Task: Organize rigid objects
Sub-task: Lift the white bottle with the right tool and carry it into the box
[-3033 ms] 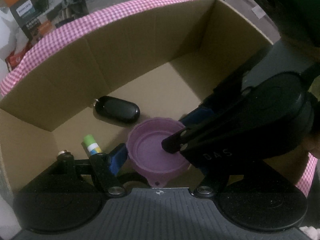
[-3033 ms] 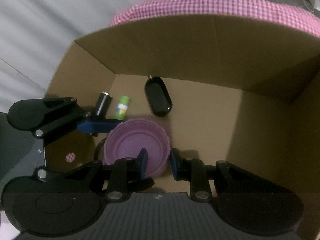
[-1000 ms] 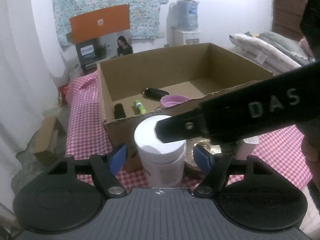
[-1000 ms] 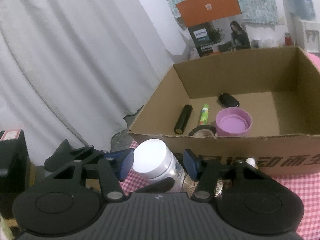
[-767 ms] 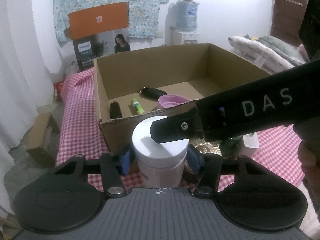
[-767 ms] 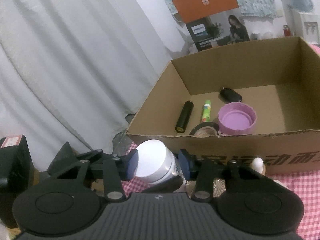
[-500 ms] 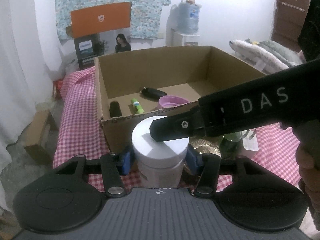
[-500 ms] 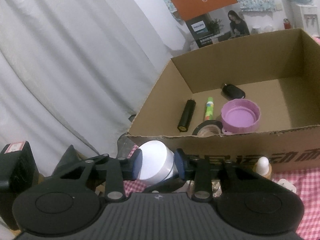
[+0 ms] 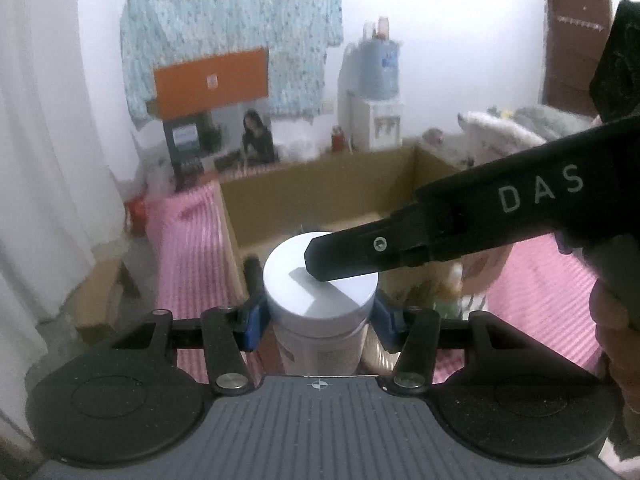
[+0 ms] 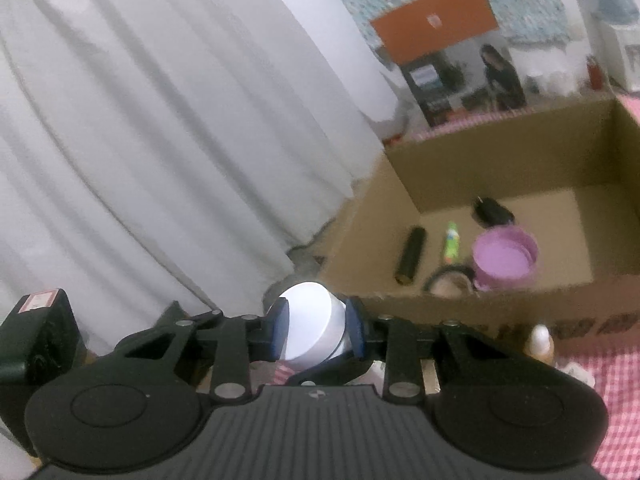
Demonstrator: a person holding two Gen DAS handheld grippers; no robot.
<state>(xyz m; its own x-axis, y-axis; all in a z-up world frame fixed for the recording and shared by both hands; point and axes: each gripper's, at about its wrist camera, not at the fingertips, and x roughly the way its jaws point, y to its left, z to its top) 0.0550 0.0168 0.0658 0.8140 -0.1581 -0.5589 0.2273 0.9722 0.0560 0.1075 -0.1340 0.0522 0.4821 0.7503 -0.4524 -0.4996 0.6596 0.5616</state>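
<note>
Since a second ago both tongs have been closing around the white-lidded jar, and the jar now stands higher against the cardboard box than before. The left tongs press their blue pads on the sides of the jar just under the lid, and the right tongs clamp the lid from both sides, so the two grip the same jar. In the left wrist view the black finger of the right tongs lies across the top of the lid and hides part of the box behind it. The box stands open on the worktop with its pink checked cloth; inside it lie a black cylinder, a green glue stick, a black key fob, a purple lid and a roll of tape, the last touching the purple lid. A small bottle stands in front of the box. The jar has a flat white lid and a pale body with a label too blurred to read.
</note>
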